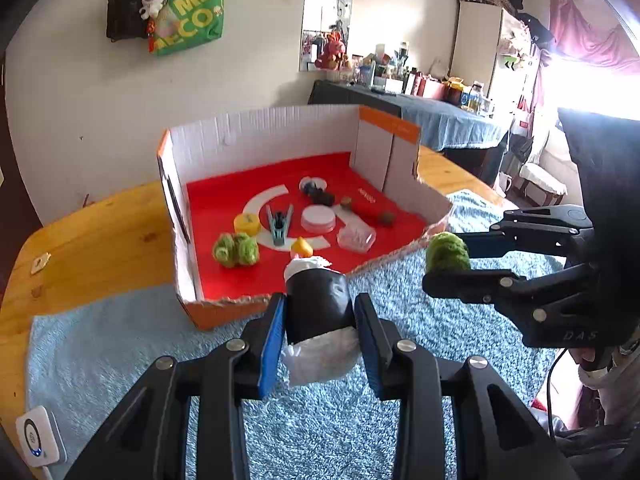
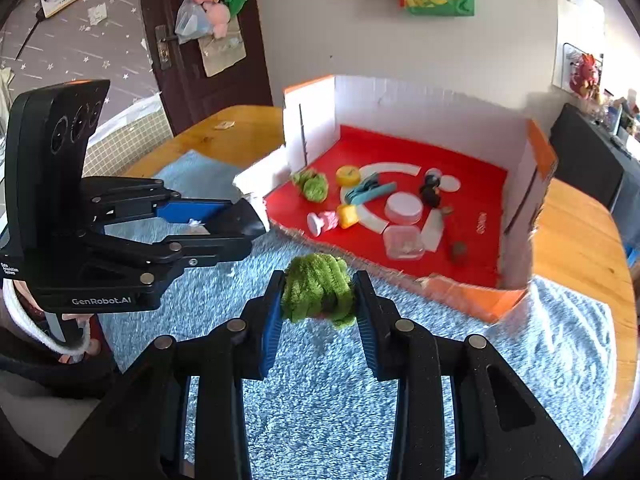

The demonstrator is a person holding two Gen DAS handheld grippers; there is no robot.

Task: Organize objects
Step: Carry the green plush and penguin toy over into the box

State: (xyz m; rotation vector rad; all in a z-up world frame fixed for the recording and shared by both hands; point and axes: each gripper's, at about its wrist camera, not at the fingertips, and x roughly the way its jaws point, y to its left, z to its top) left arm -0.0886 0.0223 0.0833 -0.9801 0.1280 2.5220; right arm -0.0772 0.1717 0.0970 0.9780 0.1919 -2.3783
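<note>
My left gripper is shut on a black-and-white sushi-roll toy, held above the blue towel just in front of the cardboard box. It also shows in the right wrist view. My right gripper is shut on a fuzzy green ball, also above the towel near the box's torn front edge; it shows in the left wrist view. The red-floored box holds another green fuzzy toy, a yellow cap, a teal clip, a white disc and a clear tub.
A blue towel covers the wooden table. A white device lies at the towel's near left. The box has high back and side walls. A pink-and-white toy and a yellow piece lie inside.
</note>
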